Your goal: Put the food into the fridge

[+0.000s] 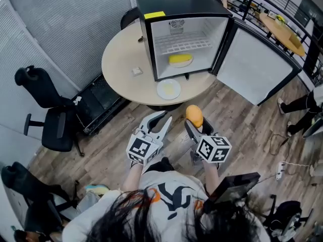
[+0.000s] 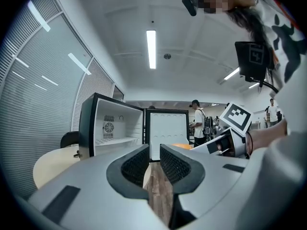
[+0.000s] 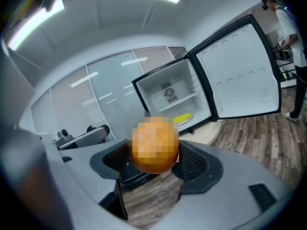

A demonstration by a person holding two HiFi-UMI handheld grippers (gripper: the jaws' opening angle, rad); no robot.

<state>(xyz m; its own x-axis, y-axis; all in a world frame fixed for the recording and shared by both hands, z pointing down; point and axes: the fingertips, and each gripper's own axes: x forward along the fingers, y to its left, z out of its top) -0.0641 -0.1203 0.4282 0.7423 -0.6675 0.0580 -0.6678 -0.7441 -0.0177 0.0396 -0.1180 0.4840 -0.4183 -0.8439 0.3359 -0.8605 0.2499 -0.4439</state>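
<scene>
Closest to the person's chest, both grippers are held side by side, pointing ahead toward the table. The left gripper [image 1: 160, 119] has its jaws a little apart with nothing between them; only the wooden plank floor [image 2: 156, 195] shows through the gap. The right gripper [image 3: 154, 153] is clamped on a round orange fruit [image 1: 194, 116], held over the floor just short of the round beige table [image 1: 118, 64]. On the table's near edge lies a white round plate [image 1: 160, 91] with something pale yellow on it, directly before the small black fridge with a white interior [image 1: 176, 1]. The fridge's white-lined door [image 1: 252, 67] stands swung wide to the right. A flat yellow food item [image 1: 180, 59] rests on the fridge floor, under a white wire shelf [image 1: 181, 43]. A black office chair [image 1: 53, 120] stands well off to the left.
</scene>
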